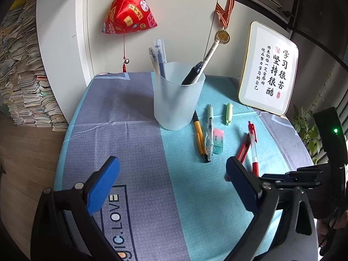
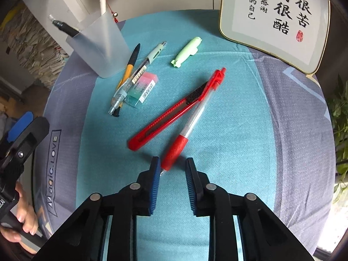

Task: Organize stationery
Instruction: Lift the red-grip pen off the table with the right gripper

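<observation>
A frosted pen cup (image 1: 178, 100) (image 2: 100, 47) stands on the table and holds several pens. To its right lie a yellow pen (image 1: 198, 134), a clear pen (image 1: 209, 130), a pink and green eraser (image 1: 218, 140), a pale green highlighter (image 1: 228, 113), a red utility knife (image 2: 165, 119) and a red pen (image 2: 191, 126). My right gripper (image 2: 173, 163) points down at the red pen's near end. The red grip and tip sit between the pads, against the left one, with a gap at the right one. My left gripper (image 1: 173, 165) stands wide open over the cloth with nothing in it.
A framed calligraphy board (image 1: 269, 71) leans at the back right. A red ornament (image 1: 128, 13) and a medal (image 1: 222, 36) hang on the white cabinet behind. Stacked papers (image 1: 21, 76) fill the left. A plant (image 1: 308, 126) stands past the round table's right edge.
</observation>
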{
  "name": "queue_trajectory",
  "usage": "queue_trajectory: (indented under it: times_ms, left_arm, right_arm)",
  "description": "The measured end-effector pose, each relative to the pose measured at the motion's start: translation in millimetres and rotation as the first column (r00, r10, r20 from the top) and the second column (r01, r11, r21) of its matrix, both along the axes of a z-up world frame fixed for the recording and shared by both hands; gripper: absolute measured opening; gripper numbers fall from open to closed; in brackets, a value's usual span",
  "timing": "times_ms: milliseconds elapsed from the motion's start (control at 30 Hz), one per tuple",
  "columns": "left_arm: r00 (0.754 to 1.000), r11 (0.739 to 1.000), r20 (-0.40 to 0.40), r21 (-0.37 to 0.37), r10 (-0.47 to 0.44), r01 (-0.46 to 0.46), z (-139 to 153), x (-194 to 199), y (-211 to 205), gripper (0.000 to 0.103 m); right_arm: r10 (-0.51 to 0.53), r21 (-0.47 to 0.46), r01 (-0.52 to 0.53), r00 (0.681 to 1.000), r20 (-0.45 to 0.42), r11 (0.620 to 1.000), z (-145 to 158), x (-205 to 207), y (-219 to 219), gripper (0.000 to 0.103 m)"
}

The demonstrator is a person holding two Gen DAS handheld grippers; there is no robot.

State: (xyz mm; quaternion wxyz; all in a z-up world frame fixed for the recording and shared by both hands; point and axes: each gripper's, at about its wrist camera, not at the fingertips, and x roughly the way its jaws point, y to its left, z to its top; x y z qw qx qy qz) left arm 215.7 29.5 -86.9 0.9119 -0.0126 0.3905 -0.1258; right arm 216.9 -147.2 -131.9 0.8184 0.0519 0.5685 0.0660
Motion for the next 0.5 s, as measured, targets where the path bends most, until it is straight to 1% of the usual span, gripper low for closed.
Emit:
queue_trajectory:
  times_ms: [33, 100, 133, 167, 233, 300, 367, 433, 500]
  left_arm:
    - [1.0, 1.0, -0.001, 0.007, -0.002, 0.002, -0.5, -0.4, -1.9, 0.098]
    - [1.0, 1.0, -0.001, 0.016, -0.008, 0.008, -1.7, -1.8, -4.8, 0.098]
    - [1.0, 1.0, -0.001, 0.015, -0.012, 0.012, -2.2, -2.3, -6.0, 0.098]
    - [1.0, 1.0, -0.002, 0.014, -0.012, 0.012, -2.9, -2.7, -6.9, 0.098]
    - [1.0, 1.0, -0.008, 0.004, -0.01, 0.01, -3.5, -2.8, -8.6, 0.098]
    - [1.0, 1.0, -0.015, -0.004, -0.016, 0.016, -3.1, -2.4, -10.4, 0.098]
    - [1.0, 1.0, -0.011, 0.007, -0.018, 0.018, -2.4, -2.1, -12.1, 0.098]
    - [1.0, 1.0, -0.006, 0.021, -0.015, 0.015, -1.5, -1.5, -12.9, 0.098]
    - [1.0, 1.0, -0.007, 0.013, -0.014, 0.014, -0.8, -0.9, -12.0, 0.098]
  right_arm:
    - [0.012, -0.029, -0.012, 1.0, -0.012, 1.0, 1.1, -3.0, 2.5, 0.007]
    - [0.029, -0.065, -0.031, 0.999, -0.029, 0.997, 0.1, -11.1, 3.9, 0.007]
    - [0.04, -0.067, -0.042, 0.999, -0.037, 0.997, -1.4, -13.5, 2.9, 0.007]
    - [0.04, -0.056, -0.043, 0.998, -0.052, 0.998, -4.4, -14.6, -0.6, 0.007]
    - [0.019, 0.004, -0.019, 0.999, -0.048, 1.0, -4.3, -13.3, -11.1, 0.007]
    - [0.027, 0.026, -0.026, 0.999, -0.029, 0.999, -3.9, -10.1, -18.6, 0.007]
    - [0.047, 0.022, -0.047, 0.999, -0.015, 0.999, -3.4, -7.2, -20.7, 0.007]
    - [0.085, -0.009, -0.085, 0.996, 0.002, 0.996, -2.1, -5.2, -18.1, 0.007]
    - [0.089, -0.025, -0.088, 0.996, 0.006, 0.996, -1.7, -0.2, -15.6, 0.007]
